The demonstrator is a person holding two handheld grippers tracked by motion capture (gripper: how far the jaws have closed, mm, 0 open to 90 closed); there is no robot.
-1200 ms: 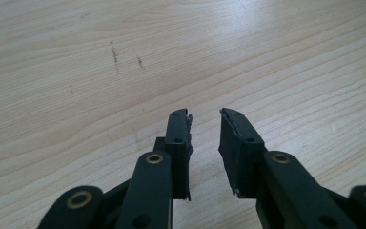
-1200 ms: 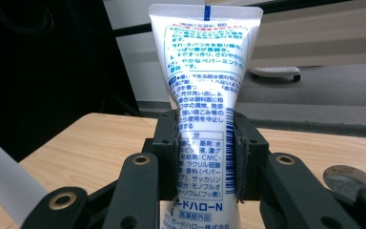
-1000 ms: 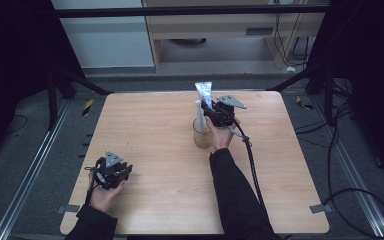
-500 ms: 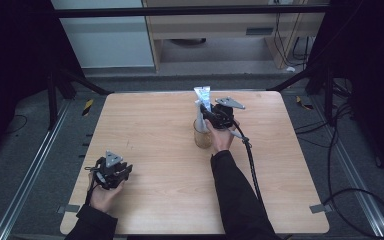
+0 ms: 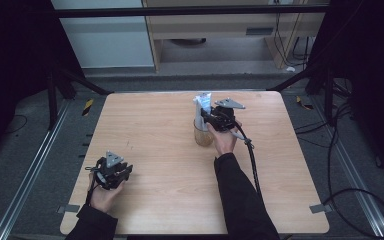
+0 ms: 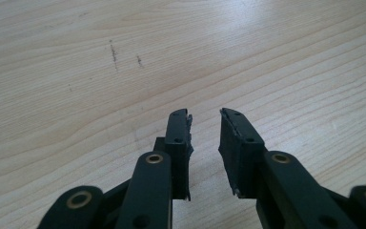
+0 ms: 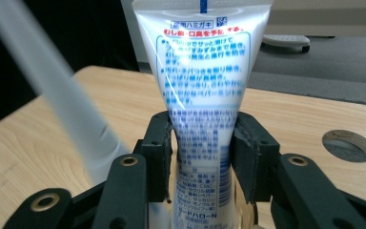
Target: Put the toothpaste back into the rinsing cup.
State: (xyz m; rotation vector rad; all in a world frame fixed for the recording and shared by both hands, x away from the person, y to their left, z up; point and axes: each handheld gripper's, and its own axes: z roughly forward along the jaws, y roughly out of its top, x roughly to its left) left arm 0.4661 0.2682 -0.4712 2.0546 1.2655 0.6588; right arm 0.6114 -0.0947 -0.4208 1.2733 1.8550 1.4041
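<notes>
High view: a white plastic tube with blue and red print (image 5: 203, 106) stands upright in a clear glass cup (image 5: 203, 136) at the far middle of the pale wooden tabletop (image 5: 165, 130). The right gripper (image 5: 211, 119) flanks it, its jaws having just been opening, the tube between them. The left gripper (image 5: 125, 172) rests at the near left, jaws spread and empty.

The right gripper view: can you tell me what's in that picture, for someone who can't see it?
A white toothpaste tube with blue and red print stands upright between the two black jaws of the right tool, which have just been opening and sit close at its sides. A blurry white stick leans at the left, over a light wooden table that has a round hole.
</notes>
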